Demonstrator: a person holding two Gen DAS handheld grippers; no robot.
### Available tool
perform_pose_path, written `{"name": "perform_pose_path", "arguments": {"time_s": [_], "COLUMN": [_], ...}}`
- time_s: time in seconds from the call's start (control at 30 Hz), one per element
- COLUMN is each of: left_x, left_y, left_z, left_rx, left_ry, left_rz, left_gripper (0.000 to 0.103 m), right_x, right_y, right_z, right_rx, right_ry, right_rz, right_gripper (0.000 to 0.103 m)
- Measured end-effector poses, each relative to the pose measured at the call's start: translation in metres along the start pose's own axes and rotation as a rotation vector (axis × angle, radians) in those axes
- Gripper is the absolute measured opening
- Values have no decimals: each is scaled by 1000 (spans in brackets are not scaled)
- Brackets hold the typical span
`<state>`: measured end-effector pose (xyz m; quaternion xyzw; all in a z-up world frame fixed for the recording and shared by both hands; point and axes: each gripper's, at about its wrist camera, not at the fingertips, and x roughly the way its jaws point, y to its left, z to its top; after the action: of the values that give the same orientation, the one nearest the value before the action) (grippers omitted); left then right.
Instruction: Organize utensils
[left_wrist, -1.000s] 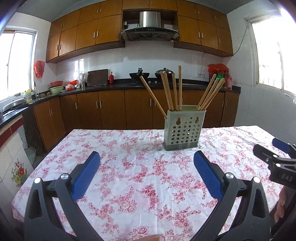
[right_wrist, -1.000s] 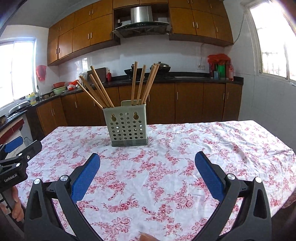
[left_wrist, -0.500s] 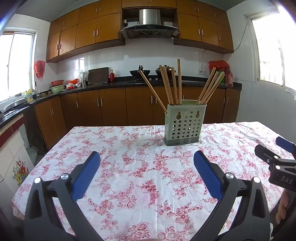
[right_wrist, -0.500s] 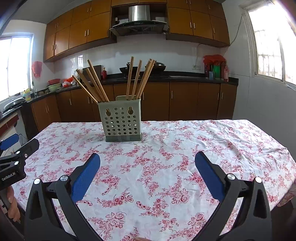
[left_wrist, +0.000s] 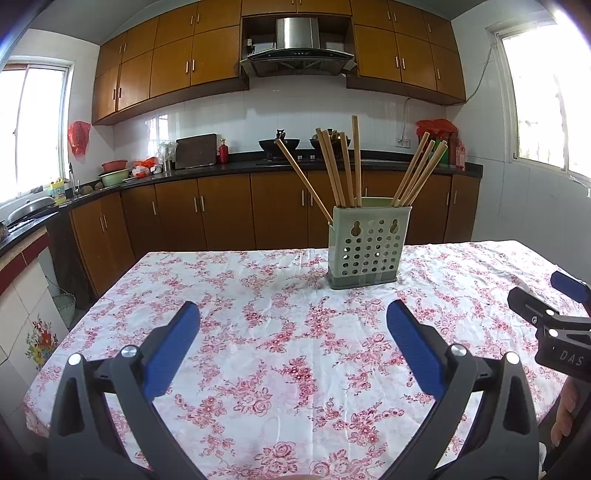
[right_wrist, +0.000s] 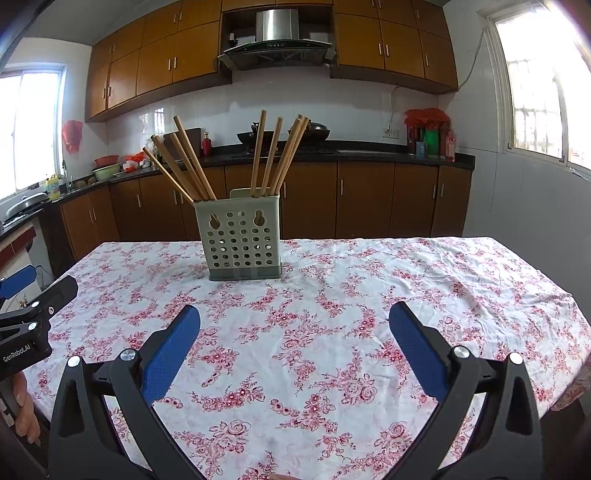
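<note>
The table (left_wrist: 258, 332) under its white cloth with red flowers fills most of what I see from both wrists. Behind it run the brown kitchen cabinets (left_wrist: 221, 218) and a dark counter (left_wrist: 240, 168).

On the far half of the table stands the pale green perforated utensil holder (left_wrist: 364, 247), upright on its darker base. Wooden chopsticks (left_wrist: 343, 166) stick out of its top, fanned in loose bunches to the left, middle and right.

My left gripper (left_wrist: 293, 325) hovers over the near cloth, its blue pads spread wide with nothing between them. My right gripper (right_wrist: 294, 325) hangs likewise, fingers wide and empty, well short of the holder.
</note>
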<state>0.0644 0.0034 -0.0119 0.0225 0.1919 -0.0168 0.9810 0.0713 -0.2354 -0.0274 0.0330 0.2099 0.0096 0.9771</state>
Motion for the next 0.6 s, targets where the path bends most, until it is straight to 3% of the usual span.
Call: {"name": "perform_pose_path", "arguments": {"time_s": [0.6], "left_x": [1], "left_y": [-1], "left_z": [-1], "left_rx": [-1], "left_ry": [1], "left_rz": [-2], "left_gripper": [99], "right_x": [-1], "right_y": [-1], "right_z": [0], "right_rx": [4], "right_ry": [0], "right_rz": [0], "right_gripper": [101]}}
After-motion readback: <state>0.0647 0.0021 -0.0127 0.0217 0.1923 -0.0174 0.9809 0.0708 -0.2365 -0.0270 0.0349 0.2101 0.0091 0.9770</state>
